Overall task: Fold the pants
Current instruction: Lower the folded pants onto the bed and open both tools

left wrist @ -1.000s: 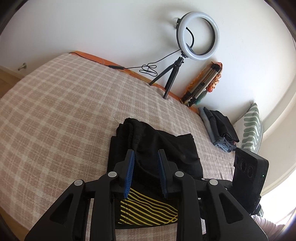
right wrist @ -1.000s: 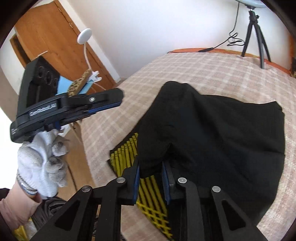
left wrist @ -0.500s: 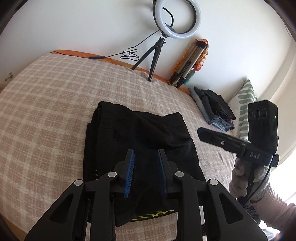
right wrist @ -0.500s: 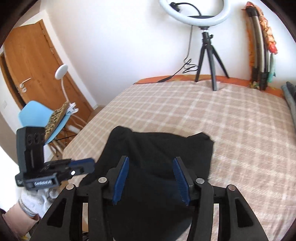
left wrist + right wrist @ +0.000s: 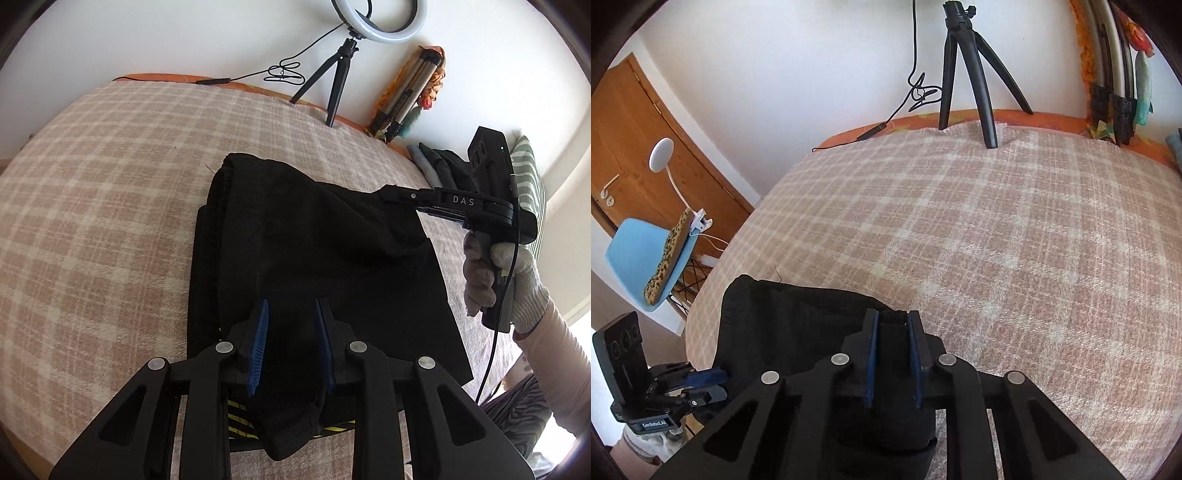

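**Black pants folded on the bed**

Left gripper [image 5: 291, 343] jaws apart, over cloth, gripping nothing. Right gripper [image 5: 893, 356] jaws narrow on a far corner. Pants [image 5: 314, 251] lying on checked bed [image 5: 110, 192]. Probably soft, light, floppy; best taken at corners.

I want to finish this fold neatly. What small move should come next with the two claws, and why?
Probably lower the right claw and let go. It appears to pinch the far right corner of the black pants, and a raised ridge runs from it across the cloth. The left claw hovers open over the near end, gripping nothing, while the pants lie folded on the checked blanket.
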A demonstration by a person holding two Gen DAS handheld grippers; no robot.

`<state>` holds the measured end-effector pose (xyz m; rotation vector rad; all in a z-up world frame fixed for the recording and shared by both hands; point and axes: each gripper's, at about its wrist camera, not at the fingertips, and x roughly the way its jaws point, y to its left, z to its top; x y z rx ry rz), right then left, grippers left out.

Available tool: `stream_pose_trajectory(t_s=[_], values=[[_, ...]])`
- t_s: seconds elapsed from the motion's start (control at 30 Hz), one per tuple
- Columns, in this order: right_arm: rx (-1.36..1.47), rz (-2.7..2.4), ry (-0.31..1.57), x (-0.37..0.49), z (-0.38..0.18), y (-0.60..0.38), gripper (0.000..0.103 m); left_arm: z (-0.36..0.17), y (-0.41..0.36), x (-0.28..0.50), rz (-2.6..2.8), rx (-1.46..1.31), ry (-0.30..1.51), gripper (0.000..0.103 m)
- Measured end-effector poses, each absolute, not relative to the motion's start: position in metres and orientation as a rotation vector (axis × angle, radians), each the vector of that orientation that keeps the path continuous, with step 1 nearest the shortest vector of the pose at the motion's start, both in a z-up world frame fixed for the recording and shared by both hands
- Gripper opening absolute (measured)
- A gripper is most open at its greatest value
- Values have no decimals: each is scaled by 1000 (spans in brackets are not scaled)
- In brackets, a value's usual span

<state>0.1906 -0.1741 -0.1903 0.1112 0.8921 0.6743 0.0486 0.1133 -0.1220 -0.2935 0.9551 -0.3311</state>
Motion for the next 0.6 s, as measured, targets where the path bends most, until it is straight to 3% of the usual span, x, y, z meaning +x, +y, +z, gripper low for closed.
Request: stream_pose_trajectory(t_s=[0.17, 0.3, 0.47, 0.5, 0.6], values=[[186, 540, 912, 223, -196, -188, 4, -130, 114, 46, -341, -289, 970, 23], [332, 538, 906, 227, -189, -219, 19, -120, 116, 45, -330, -305, 950, 23], [287, 622, 905, 187, -181, -229, 34, -91, 120, 54, -330, -314, 863, 24], [287, 632, 909, 177, -183, -230, 43, -87, 118, 59, -329, -310, 859, 27], [269, 668, 941, 150, -194, -230, 45, -81, 116, 75, -319, -326, 842, 40]])
